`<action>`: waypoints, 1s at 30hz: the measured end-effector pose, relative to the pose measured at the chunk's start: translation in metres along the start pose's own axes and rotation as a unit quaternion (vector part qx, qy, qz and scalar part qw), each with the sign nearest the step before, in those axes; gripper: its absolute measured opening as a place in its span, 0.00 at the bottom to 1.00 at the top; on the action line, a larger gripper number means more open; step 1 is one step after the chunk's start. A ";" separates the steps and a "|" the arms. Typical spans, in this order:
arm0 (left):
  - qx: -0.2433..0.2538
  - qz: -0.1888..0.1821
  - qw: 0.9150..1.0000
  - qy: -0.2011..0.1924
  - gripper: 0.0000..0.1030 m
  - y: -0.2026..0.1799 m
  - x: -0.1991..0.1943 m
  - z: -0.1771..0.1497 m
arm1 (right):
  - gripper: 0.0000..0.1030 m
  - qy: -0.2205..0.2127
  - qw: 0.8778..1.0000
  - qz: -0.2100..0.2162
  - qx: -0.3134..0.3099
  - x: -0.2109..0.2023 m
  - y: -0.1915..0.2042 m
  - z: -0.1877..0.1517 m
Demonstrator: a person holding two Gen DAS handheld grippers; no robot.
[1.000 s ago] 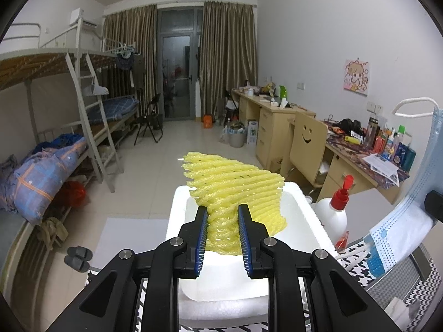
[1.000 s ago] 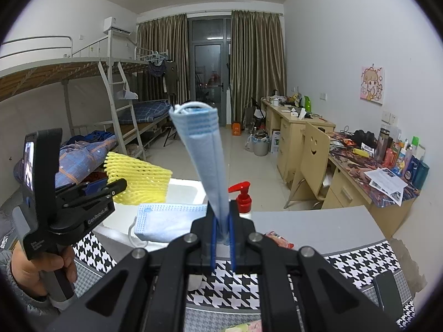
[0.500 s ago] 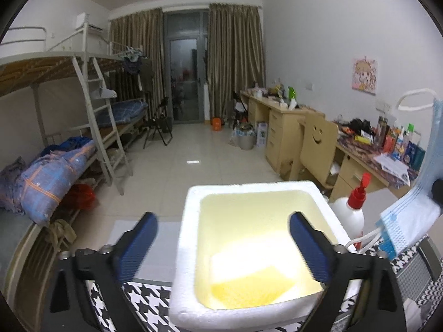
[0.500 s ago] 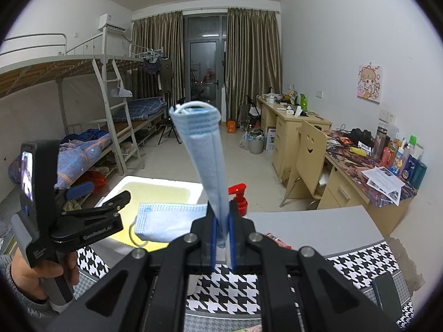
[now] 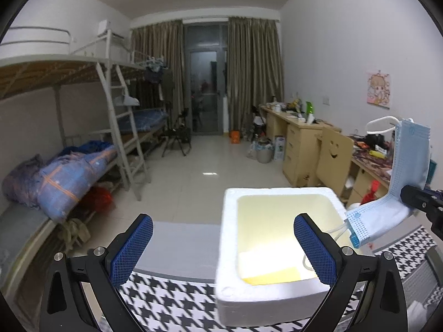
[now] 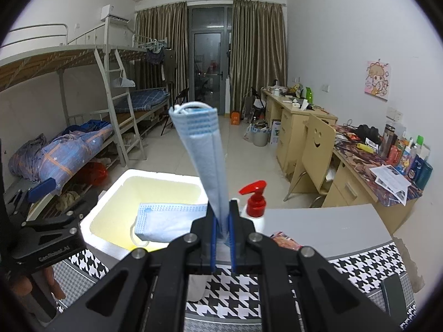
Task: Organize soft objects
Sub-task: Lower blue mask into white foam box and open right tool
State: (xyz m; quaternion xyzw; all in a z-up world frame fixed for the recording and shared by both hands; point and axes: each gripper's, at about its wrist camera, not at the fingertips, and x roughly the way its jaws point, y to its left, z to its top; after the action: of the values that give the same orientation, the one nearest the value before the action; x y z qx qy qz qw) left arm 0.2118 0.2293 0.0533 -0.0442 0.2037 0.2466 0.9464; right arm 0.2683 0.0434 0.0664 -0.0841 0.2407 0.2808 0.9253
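Observation:
My left gripper point(image 5: 223, 249) stands wide open with nothing between its blue pads, low in front of the left wall of a white foam box point(image 5: 279, 192). A yellow foam net point(image 5: 272, 275) lies on the box's floor. My right gripper point(image 6: 221, 239) is shut on a folded blue face mask point(image 6: 203, 152). One half of the mask stands straight up. The other half point(image 6: 169, 220) droops over the box point(image 6: 155, 174). In the left wrist view the mask point(image 5: 404, 177) hangs at the right, over the box's right rim.
A white pump bottle with a red top point(image 6: 256, 200) stands just right of the box. The table carries a black-and-white houndstooth cloth point(image 6: 243, 293). A red packet point(image 6: 285, 242) and a dark flat thing point(image 6: 394, 301) lie on it. A hand point(image 6: 33, 285) holds the left gripper.
My left gripper opened and let go of the yellow foam net, which dropped into the box, then swung left. The right gripper carried the mask closer over the box.

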 end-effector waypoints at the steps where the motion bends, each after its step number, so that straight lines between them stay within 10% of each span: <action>1: 0.005 0.008 1.000 -0.007 0.99 -0.001 -0.001 -0.001 | 0.10 0.000 1.000 0.001 -0.001 0.000 0.001 0.000; 30: 0.010 0.040 0.999 0.003 0.99 0.033 -0.001 -0.017 | 0.10 0.057 0.998 0.028 -0.009 0.049 0.035 0.002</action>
State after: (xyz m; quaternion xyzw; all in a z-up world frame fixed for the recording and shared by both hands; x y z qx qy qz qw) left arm 0.1886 0.2539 0.0386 -0.0274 0.2105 0.2821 0.9356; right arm 0.2856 0.0962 0.0431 -0.1017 0.2924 0.3036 0.9011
